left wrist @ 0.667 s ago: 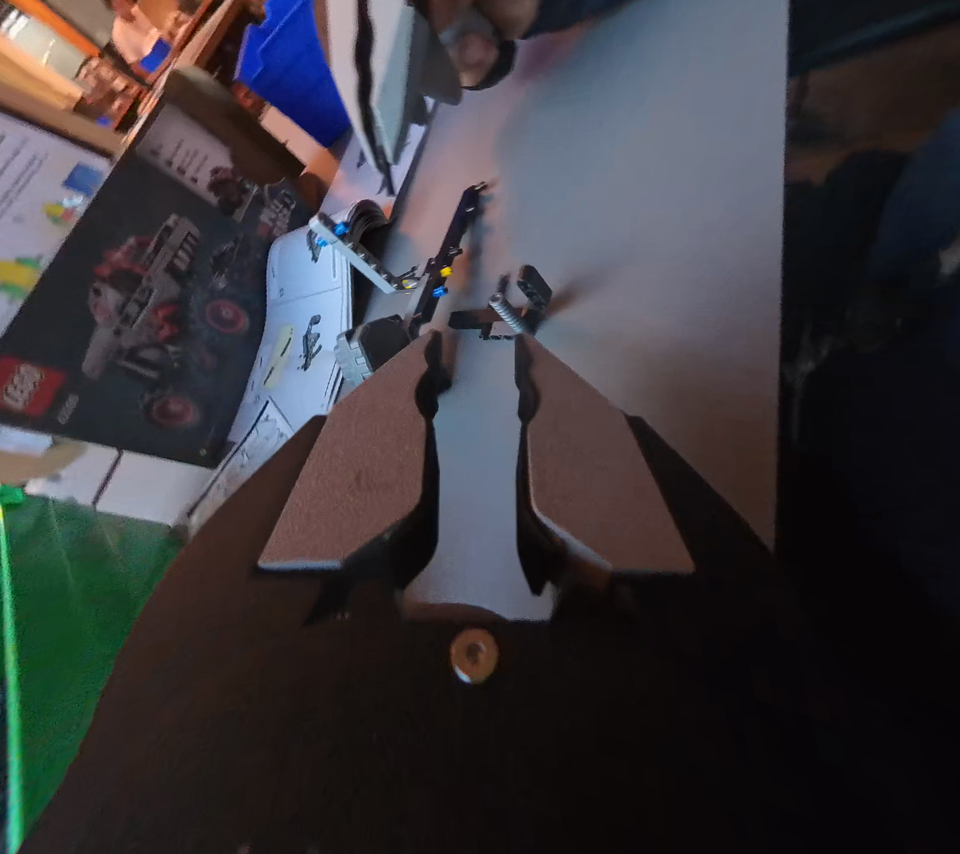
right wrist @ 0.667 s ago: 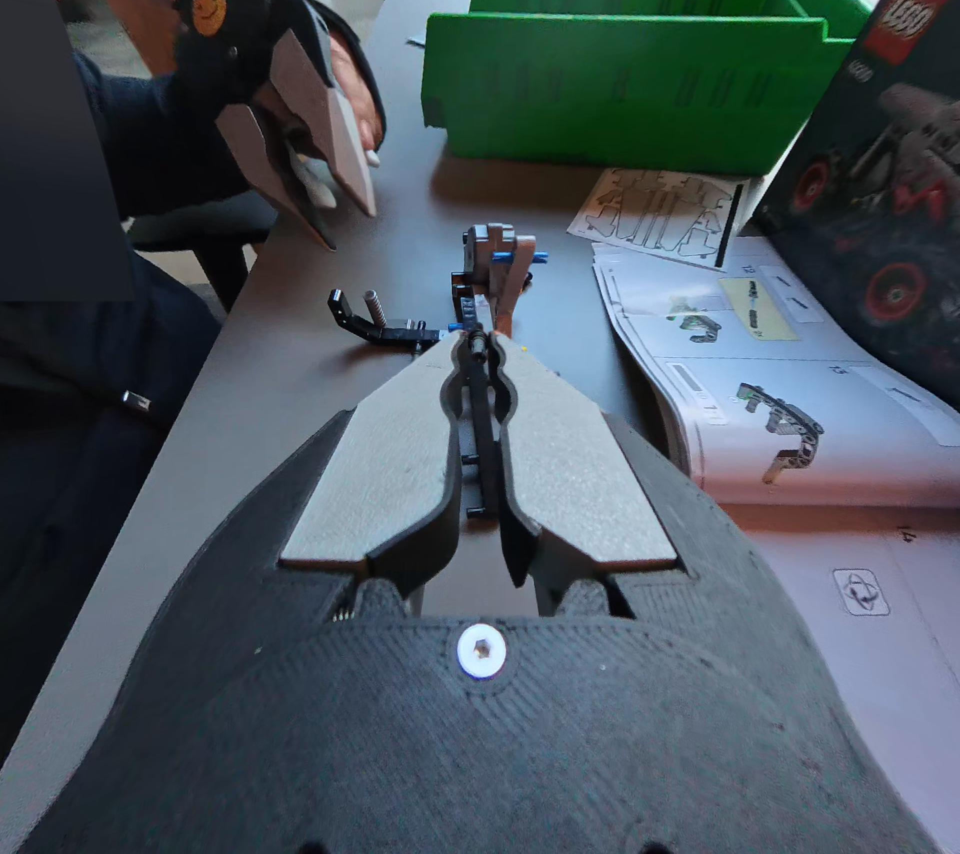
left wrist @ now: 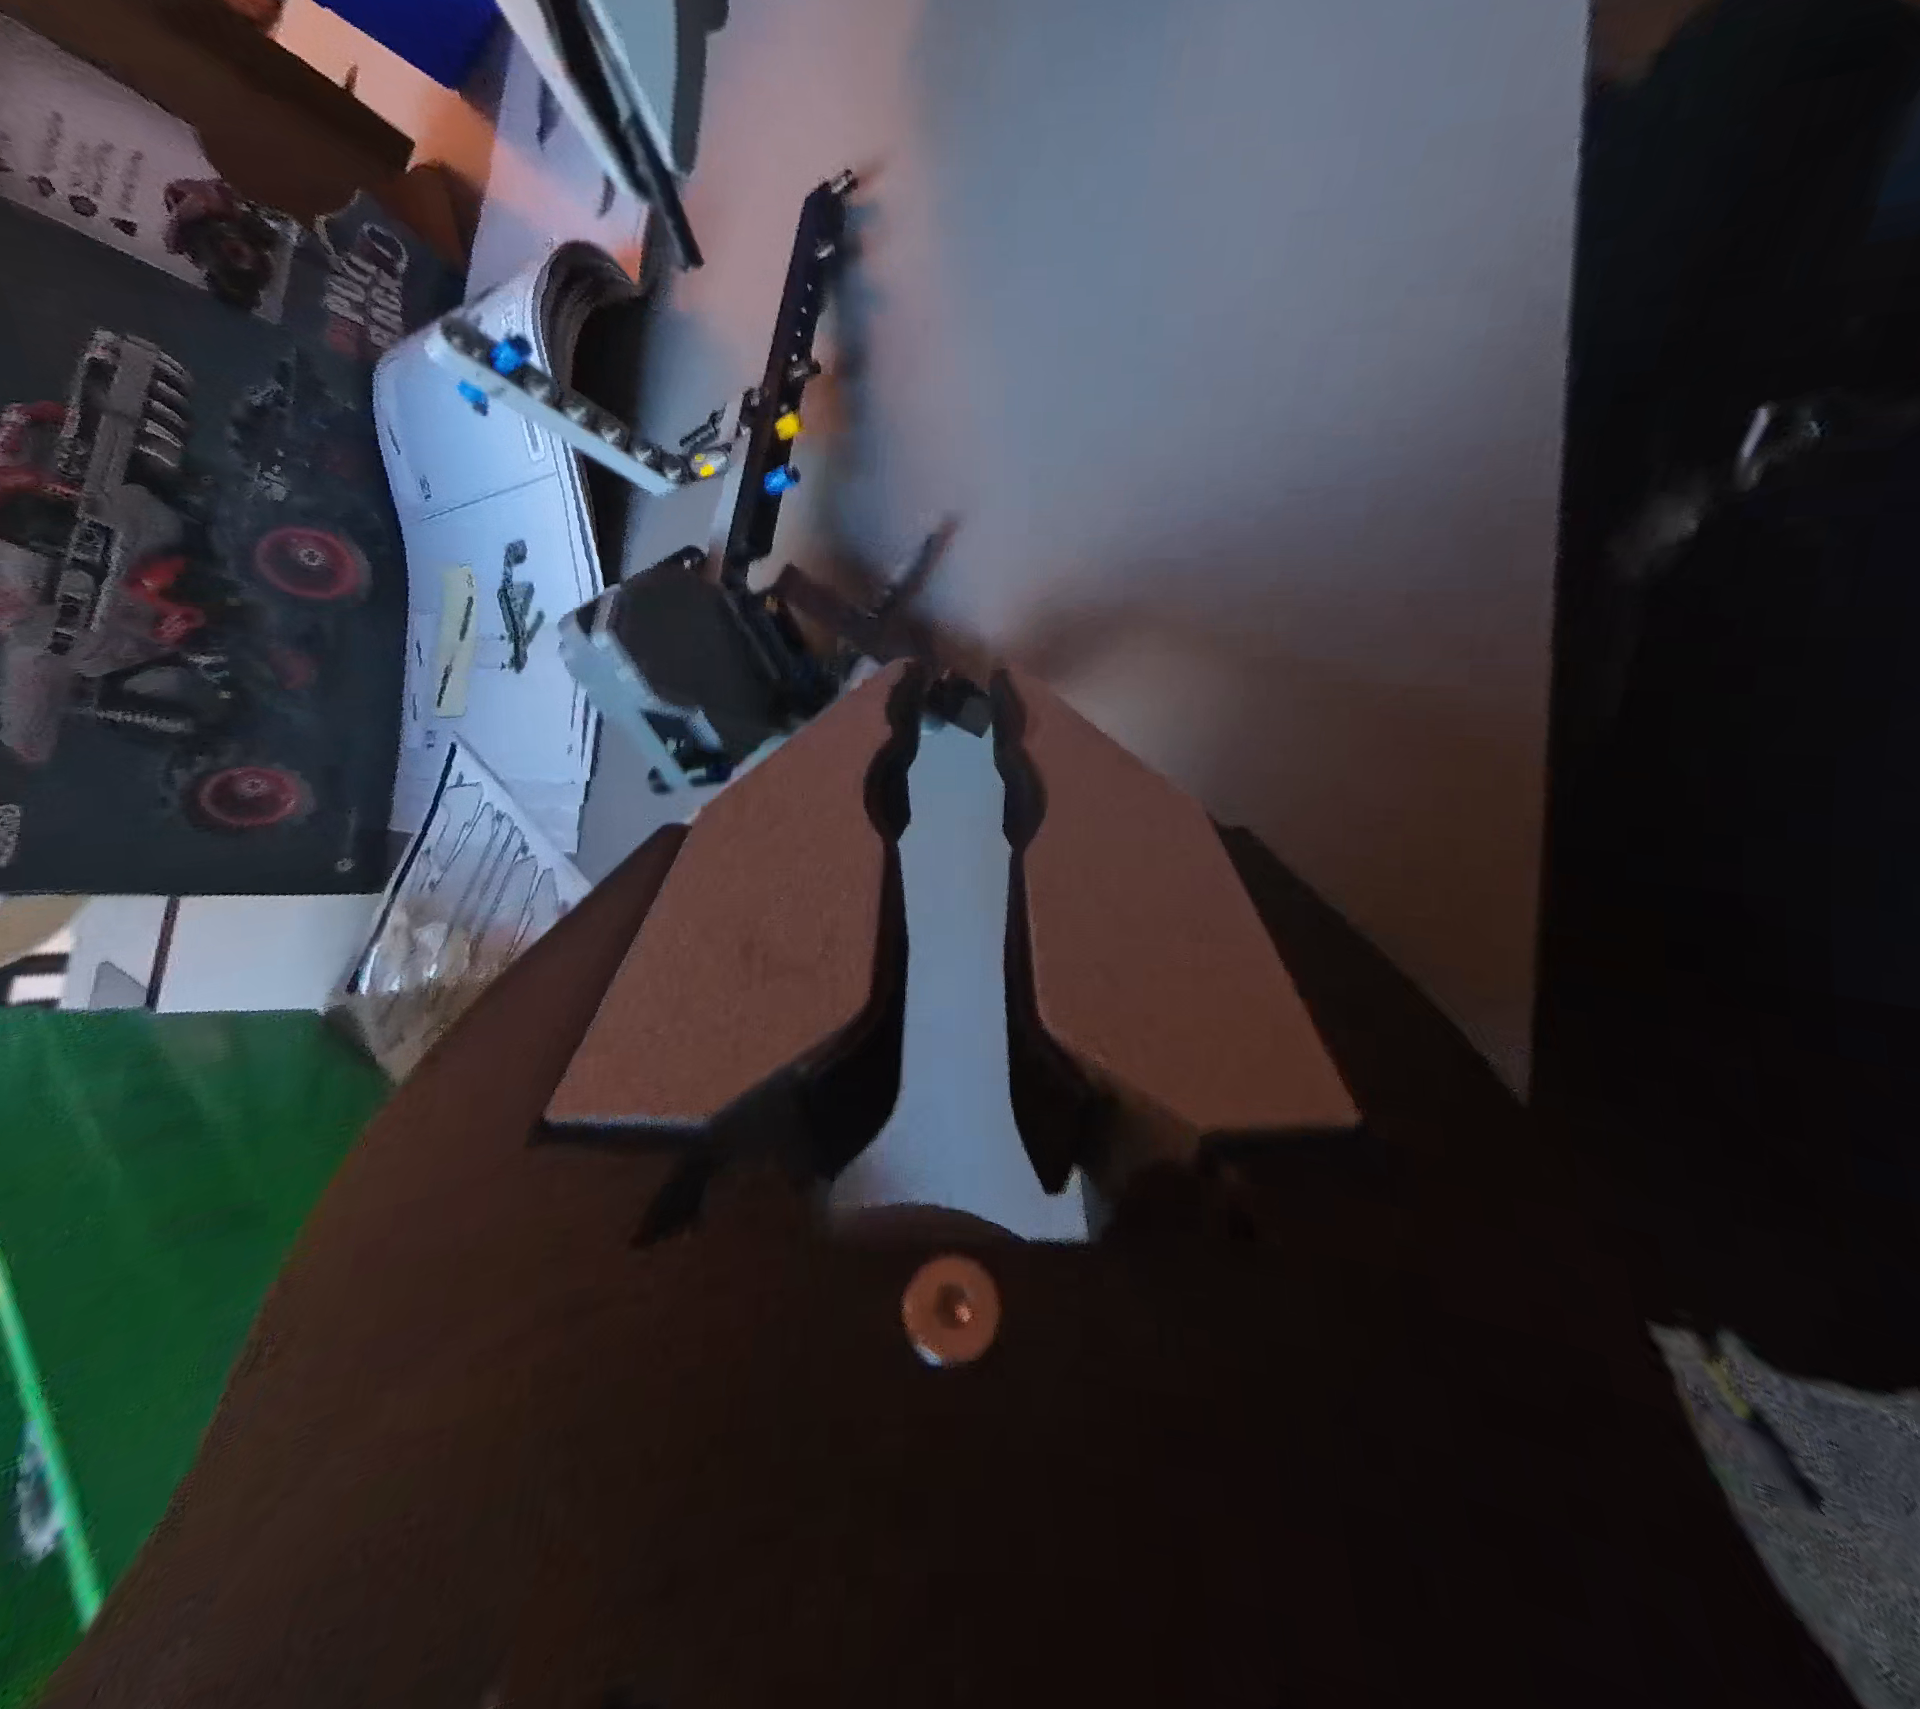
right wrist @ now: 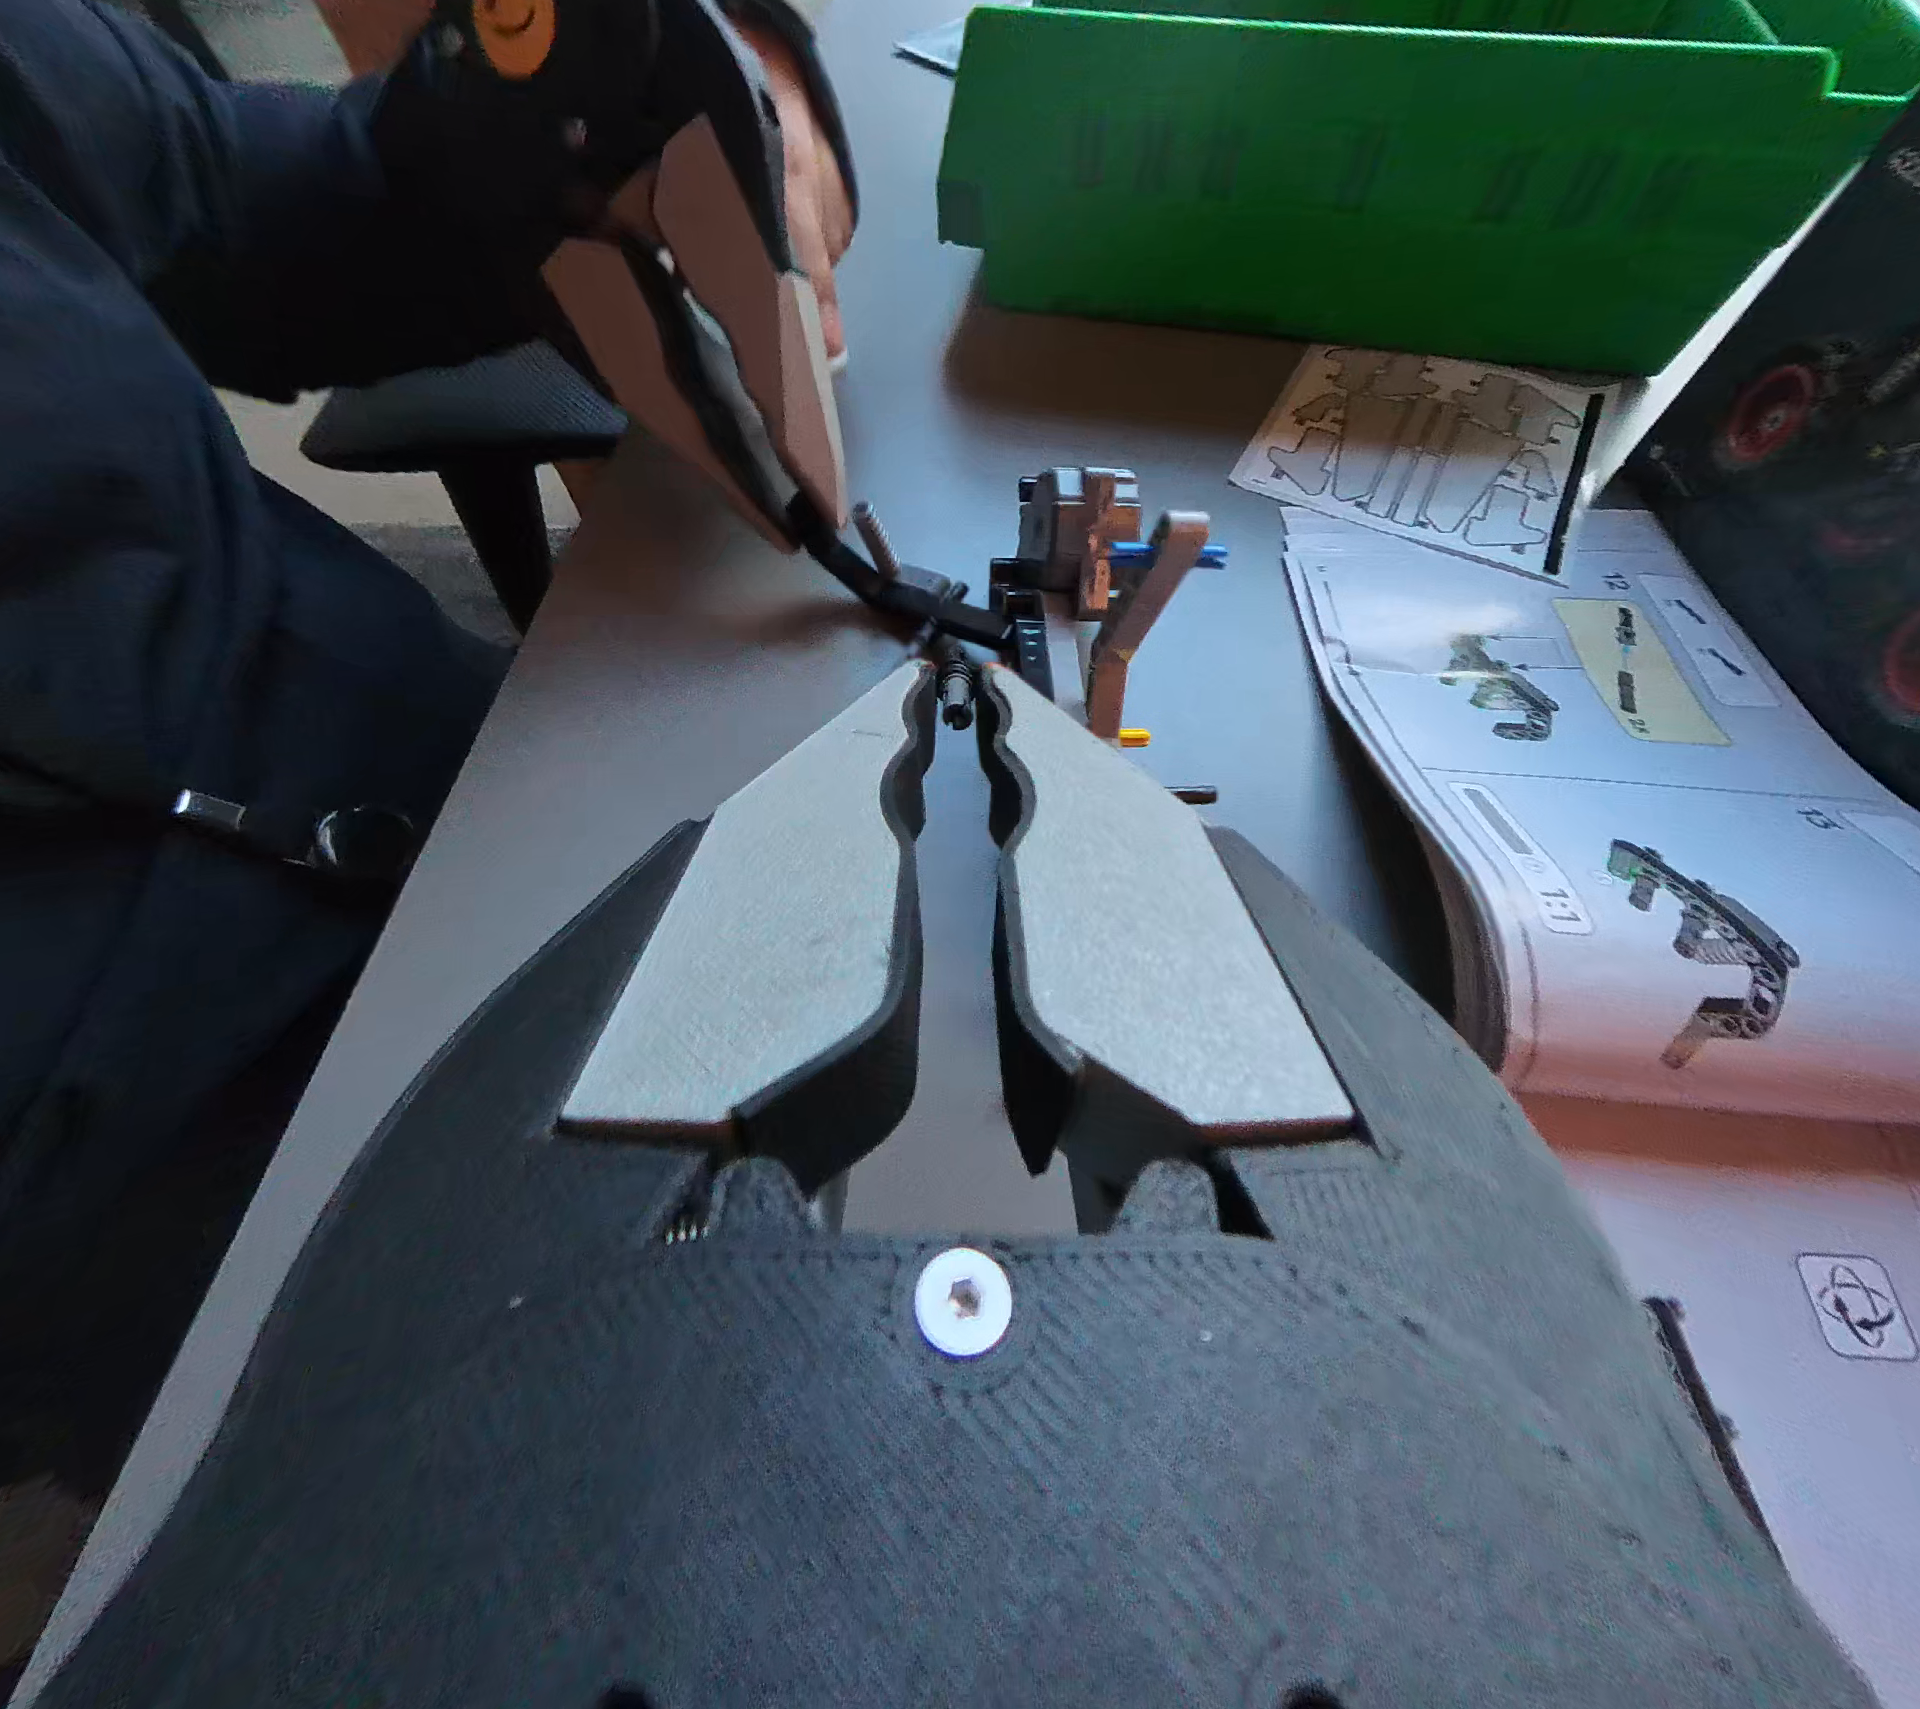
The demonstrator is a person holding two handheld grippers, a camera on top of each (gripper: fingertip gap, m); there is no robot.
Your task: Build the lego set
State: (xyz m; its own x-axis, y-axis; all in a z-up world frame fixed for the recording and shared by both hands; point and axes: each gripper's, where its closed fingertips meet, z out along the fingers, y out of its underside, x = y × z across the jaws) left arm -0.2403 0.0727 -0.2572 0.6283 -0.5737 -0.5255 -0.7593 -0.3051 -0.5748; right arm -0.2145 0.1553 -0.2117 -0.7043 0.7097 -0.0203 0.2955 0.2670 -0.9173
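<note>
A small black bracket [right wrist: 914,594] with a metal spring [right wrist: 871,532] lies on the dark table [right wrist: 675,672]. My left gripper [right wrist: 816,516] is shut on its far end. In the left wrist view the left gripper [left wrist: 951,688] has a small piece between its tips. Beside the bracket stands a part-built assembly: a grey block [right wrist: 1070,527], a grey beam [right wrist: 1143,610] with blue pins, and a long black beam [left wrist: 790,371]. My right gripper [right wrist: 954,672] hovers just in front, its jaws a narrow gap apart. A black pin end [right wrist: 954,695] shows between its tips.
An open instruction booklet [right wrist: 1662,776] and a sticker sheet [right wrist: 1423,444] lie to the right. A green bin [right wrist: 1351,184] stands behind them and the dark set box [right wrist: 1849,516] at far right. A person's dark sleeve [right wrist: 156,309] and a chair [right wrist: 468,423] are at the table's left edge.
My left gripper has come down to the black bracket and closed on its end. My right gripper has shifted, so the long black beam no longer shows in its gap.
</note>
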